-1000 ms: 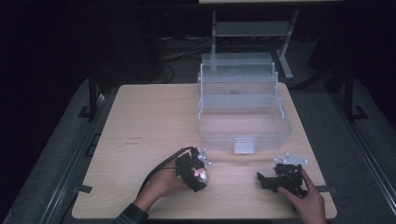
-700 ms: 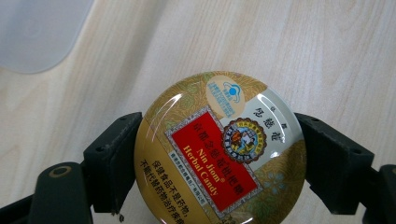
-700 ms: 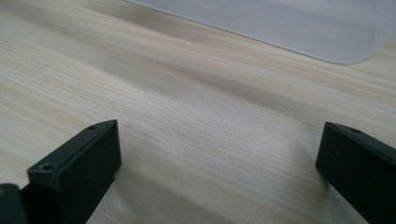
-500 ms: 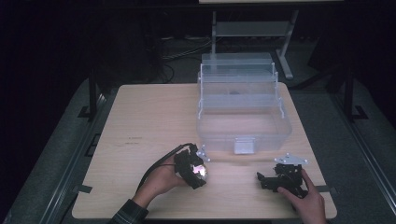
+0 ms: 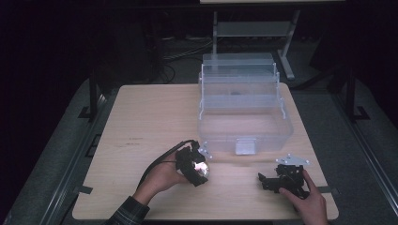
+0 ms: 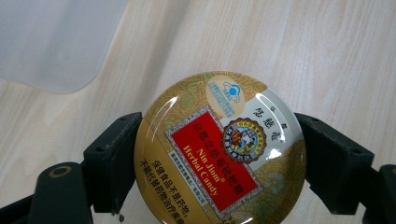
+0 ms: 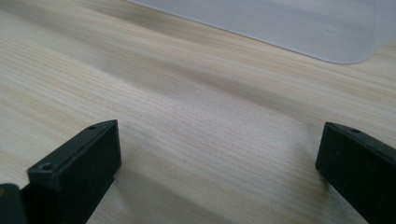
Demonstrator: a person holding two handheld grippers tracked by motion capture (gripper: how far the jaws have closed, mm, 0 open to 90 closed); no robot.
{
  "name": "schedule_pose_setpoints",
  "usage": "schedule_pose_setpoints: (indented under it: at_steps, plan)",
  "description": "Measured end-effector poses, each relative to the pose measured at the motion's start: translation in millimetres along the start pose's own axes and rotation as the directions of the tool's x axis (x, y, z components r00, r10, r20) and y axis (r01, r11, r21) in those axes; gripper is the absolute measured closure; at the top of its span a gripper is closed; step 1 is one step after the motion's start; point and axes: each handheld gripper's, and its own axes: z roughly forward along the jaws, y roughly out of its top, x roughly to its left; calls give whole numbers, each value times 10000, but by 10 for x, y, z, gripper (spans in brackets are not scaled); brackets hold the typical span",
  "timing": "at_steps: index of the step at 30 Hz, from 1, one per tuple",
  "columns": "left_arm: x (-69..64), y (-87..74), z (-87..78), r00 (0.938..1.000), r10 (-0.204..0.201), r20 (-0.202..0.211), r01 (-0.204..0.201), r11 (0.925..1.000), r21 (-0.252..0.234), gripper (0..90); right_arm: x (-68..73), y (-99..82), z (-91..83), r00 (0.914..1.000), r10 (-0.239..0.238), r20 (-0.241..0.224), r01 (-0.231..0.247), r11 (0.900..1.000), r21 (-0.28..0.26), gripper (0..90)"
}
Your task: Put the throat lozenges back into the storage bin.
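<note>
Wooden table [image 5: 141,122], clear tiered box [image 5: 241,110] ahead, left tool [image 6: 219,154] clamping candy tin [image 6: 219,149], right tool [image 7: 219,172] agape.

You have a glossy round gold-and-red printed candy tin [image 6: 219,151] catching glare between matt black plastic jaws, above a pale matt wood-grain table [image 5: 155,117], beside a smooth, frosted translucent plastic tiered box [image 5: 244,105] and your right gripper's [image 5: 270,180] matt black body.

Tin [image 6: 219,149] before box [image 5: 244,110] on table [image 5: 141,122]
</note>
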Motion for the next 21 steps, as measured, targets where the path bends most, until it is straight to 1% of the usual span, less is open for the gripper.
schedule_pose_setpoints:
  at_steps: [4, 10, 13, 14, 21]
  plan:
    - [15, 23, -34, 10000, 63, 11, -63, 10000, 4, 193, 0, 0, 0, 10000, 1, 1, -1, 10000, 0, 0]
    - [29, 60, -76, 10000, 49, -11, -49, 10000, -50, 193, 0, 0, 0, 10000, 3, 4, -3, 10000, -1, 0]
    - [45, 84, -105, 9999, 134, -22, -134, 9999, -42, 193, 1, 0, 0, 10000, 18, -2, -18, 10000, -4, 0]
    - [48, 92, -115, 9999, 75, -67, -76, 9999, -131, 193, 0, 0, -1, 10000, -1, -8, 1, 10000, 0, 0]
    - [79, 124, -155, 10000, 74, -39, -75, 9999, -131, 193, 0, 0, -1, 10000, 9, -16, -9, 10000, 6, 0]
